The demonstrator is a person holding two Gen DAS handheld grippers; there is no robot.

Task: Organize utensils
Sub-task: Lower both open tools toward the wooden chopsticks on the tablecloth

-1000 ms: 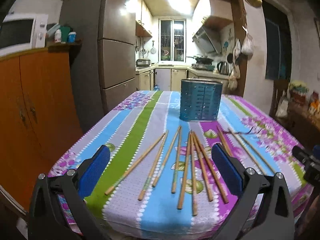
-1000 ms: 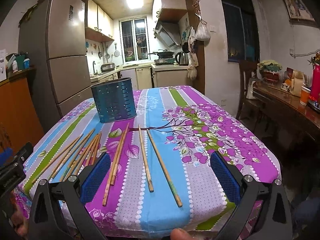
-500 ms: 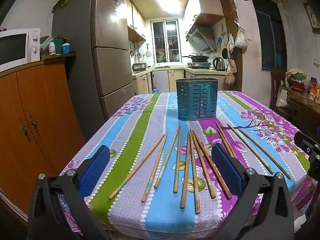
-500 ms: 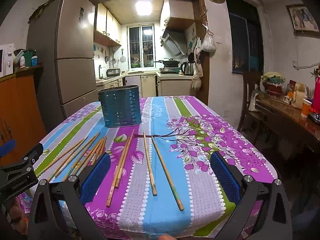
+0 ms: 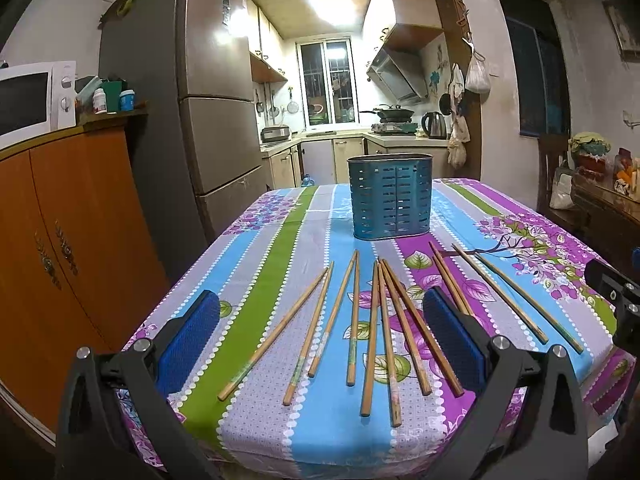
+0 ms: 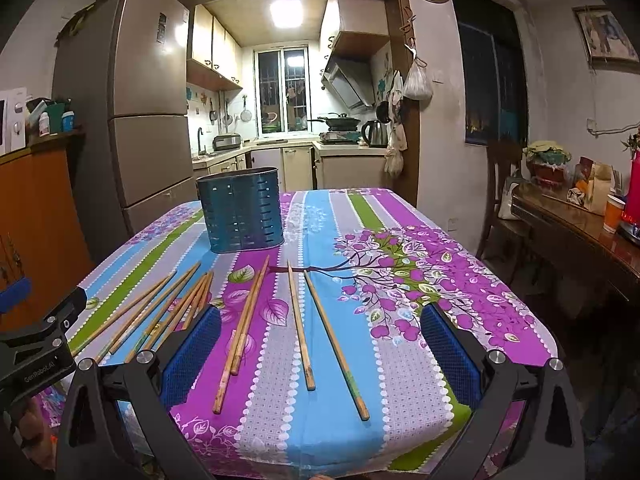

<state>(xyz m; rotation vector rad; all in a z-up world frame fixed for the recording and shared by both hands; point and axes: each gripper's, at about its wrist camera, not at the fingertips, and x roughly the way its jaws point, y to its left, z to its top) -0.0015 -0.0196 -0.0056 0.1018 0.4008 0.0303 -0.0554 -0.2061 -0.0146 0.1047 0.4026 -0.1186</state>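
Task looking barely begun. Both tools are hovering at the near edge of the bench [image 5: 280, 216], which is wearing a striped floral cloth. Left tool [image 5: 320, 338] is standing spread wide, pinching nothing; right tool [image 6: 318, 350] is likewise spread and carrying nothing.

Wooden chopsticks [image 5: 374, 332] are lying loose on the cloth in a fan, tips pointing roughly toward the far end; eleven countable in the left wrist view, some touching, some apart. The right wrist view is showing two pairs [image 6: 316, 324] sitting between its fingers.

Blue slotted utensil holder [image 5: 390, 196] is standing upright at the far middle of the bench, just beyond the sticks. No sticks showing above its rim.

Judging: every stick is waiting to be collected and dropped into the holder.
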